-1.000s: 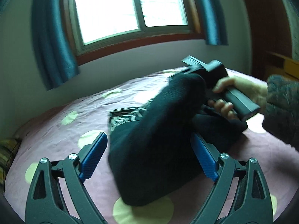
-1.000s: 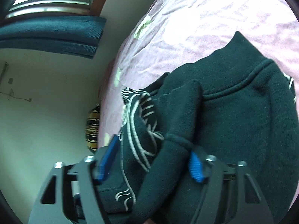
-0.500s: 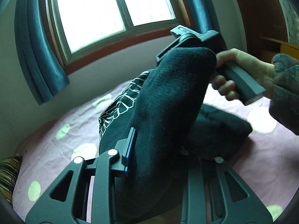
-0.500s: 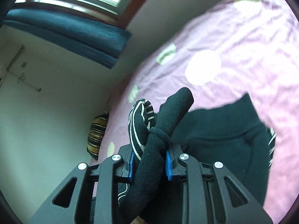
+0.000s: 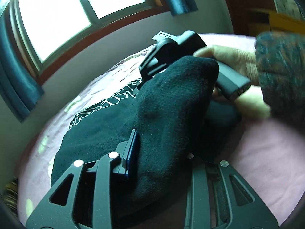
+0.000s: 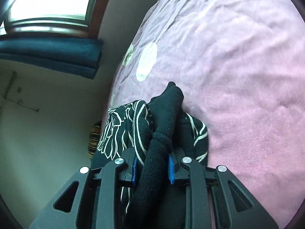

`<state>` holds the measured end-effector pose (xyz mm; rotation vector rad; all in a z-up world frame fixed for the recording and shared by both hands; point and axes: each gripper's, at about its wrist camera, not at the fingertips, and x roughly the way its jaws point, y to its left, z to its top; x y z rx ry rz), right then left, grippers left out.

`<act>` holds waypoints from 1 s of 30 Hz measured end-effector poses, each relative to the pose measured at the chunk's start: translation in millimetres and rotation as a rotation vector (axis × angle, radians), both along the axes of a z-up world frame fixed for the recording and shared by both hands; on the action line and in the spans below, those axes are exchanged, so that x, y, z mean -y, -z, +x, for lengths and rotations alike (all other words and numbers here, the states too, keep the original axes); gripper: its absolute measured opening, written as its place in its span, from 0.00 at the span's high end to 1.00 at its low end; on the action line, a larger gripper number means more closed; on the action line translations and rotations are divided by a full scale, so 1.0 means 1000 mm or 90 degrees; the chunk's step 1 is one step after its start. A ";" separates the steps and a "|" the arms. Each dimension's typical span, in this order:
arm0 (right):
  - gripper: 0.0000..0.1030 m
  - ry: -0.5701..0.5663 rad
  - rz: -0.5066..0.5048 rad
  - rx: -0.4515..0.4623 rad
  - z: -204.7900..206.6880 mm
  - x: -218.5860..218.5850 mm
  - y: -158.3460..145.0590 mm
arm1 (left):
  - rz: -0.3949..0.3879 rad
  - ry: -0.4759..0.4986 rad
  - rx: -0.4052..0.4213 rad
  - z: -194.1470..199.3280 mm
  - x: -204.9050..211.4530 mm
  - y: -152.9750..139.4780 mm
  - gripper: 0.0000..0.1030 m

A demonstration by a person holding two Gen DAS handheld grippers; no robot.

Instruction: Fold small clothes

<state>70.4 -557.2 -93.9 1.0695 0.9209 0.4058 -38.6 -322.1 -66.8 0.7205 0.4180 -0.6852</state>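
A small black sweater (image 5: 156, 118) with a white line pattern lies bunched on the pink bed (image 5: 266, 152). My left gripper (image 5: 162, 148) is shut on a thick fold of its black knit; the right finger is hidden under the cloth. My right gripper (image 6: 152, 164) is shut on a black sleeve and patterned cloth of the same sweater (image 6: 164, 114), just above the bed. In the left wrist view the right gripper (image 5: 171, 51) sits at the sweater's far end, held by a hand (image 5: 228, 57).
The pink bedspread (image 6: 238, 76) with pale dots spreads all around. A window (image 5: 66, 15) with blue curtains (image 5: 13, 72) is behind the bed. A striped pillow (image 6: 94, 139) lies at the bed's left end. Wooden furniture (image 5: 247, 9) stands at the back right.
My left gripper closed on the sweater fold a second ago. Both grippers lifted the sweater, then lowered it back toward the bed. The right gripper stays shut on the sleeve.
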 end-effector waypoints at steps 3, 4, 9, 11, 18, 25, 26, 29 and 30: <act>0.72 -0.001 0.029 0.007 -0.002 0.005 -0.001 | 0.010 0.006 0.037 -0.009 0.002 0.005 0.67; 0.70 -0.002 0.031 0.006 -0.004 0.005 -0.004 | 0.006 0.006 0.037 -0.009 0.001 0.003 0.66; 0.38 0.040 0.010 0.023 -0.043 0.015 -0.045 | -0.037 -0.006 0.021 -0.014 -0.011 -0.017 0.59; 0.35 0.042 0.008 0.038 -0.069 0.013 -0.064 | -0.064 0.000 0.014 -0.023 -0.021 -0.026 0.52; 0.29 0.015 -0.023 0.014 -0.157 -0.025 -0.096 | -0.124 -0.016 0.035 -0.055 -0.076 -0.045 0.40; 0.29 0.002 0.008 -0.002 -0.168 -0.050 -0.090 | -0.095 -0.109 0.030 -0.036 -0.122 -0.031 0.33; 0.29 0.000 0.011 -0.017 -0.167 -0.052 -0.084 | -0.085 -0.113 0.019 -0.031 -0.123 -0.028 0.33; 0.29 0.025 -0.005 -0.061 -0.173 -0.052 -0.073 | -0.061 -0.131 0.023 -0.025 -0.128 -0.019 0.33; 0.29 0.028 0.000 -0.051 -0.177 -0.052 -0.073 | -0.065 -0.134 0.022 -0.023 -0.130 -0.020 0.33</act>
